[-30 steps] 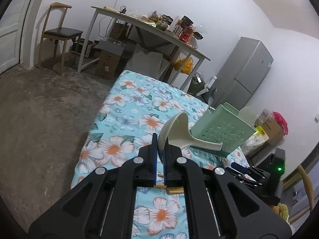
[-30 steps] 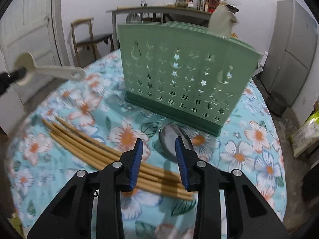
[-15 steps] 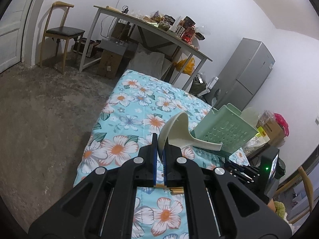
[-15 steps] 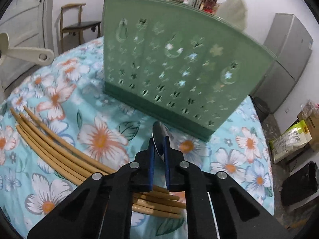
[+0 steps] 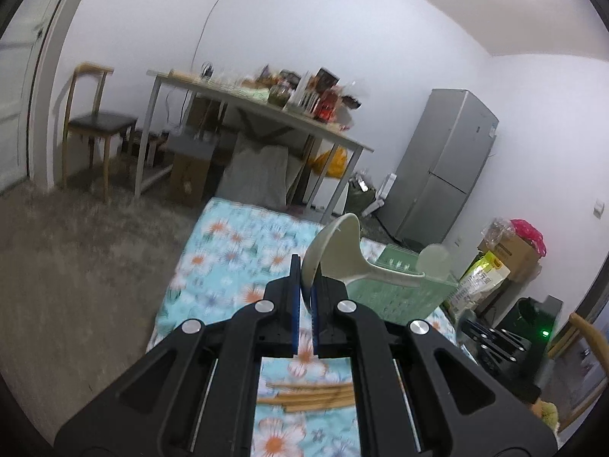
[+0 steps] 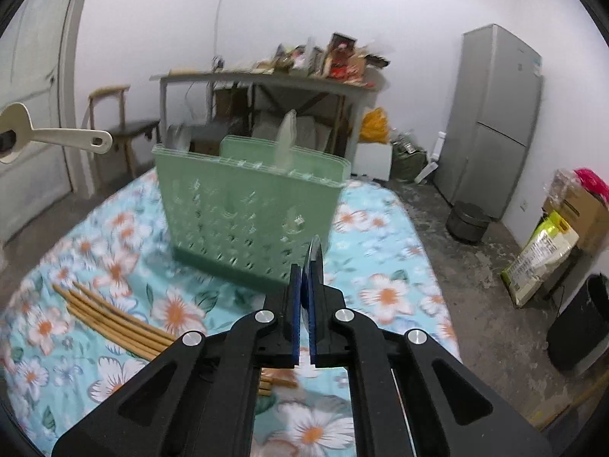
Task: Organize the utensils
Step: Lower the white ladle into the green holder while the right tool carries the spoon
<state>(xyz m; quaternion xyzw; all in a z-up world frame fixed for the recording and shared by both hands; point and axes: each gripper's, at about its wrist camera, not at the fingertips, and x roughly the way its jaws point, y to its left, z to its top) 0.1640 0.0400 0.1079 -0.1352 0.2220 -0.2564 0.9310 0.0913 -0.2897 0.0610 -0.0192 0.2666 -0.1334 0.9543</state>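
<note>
We find the right gripper [image 6: 304,297] clenched on a metal spoon [image 6: 314,262], gripped by its bowl, which stands edge-on above the pads; the handle is not visible, so its long axis cannot be stated. The green utensil holder [image 6: 247,209] stands directly ahead of this gripper and close, upright on the floral tablecloth [image 6: 380,251], its open top above the spoon's present level; we judge the right hand the nearer one for a drop-in from above. The left gripper [image 5: 304,297] is clenched on the bowl of a cream plastic ladle [image 5: 342,251], whose handle runs out to the right, roughly level, with its end over the holder's near rim. Bamboo chopsticks [image 6: 110,320] lie loose in a bundle on the cloth, left of the right gripper and near the holder's base, not yet sorted. Two utensils already stand in the holder; both are blurred. Beyond the table we note a concrete floor, a wooden chair [image 5: 95,129], a cluttered desk [image 5: 266,110] and a grey refrigerator [image 6: 495,122] against white walls.
</note>
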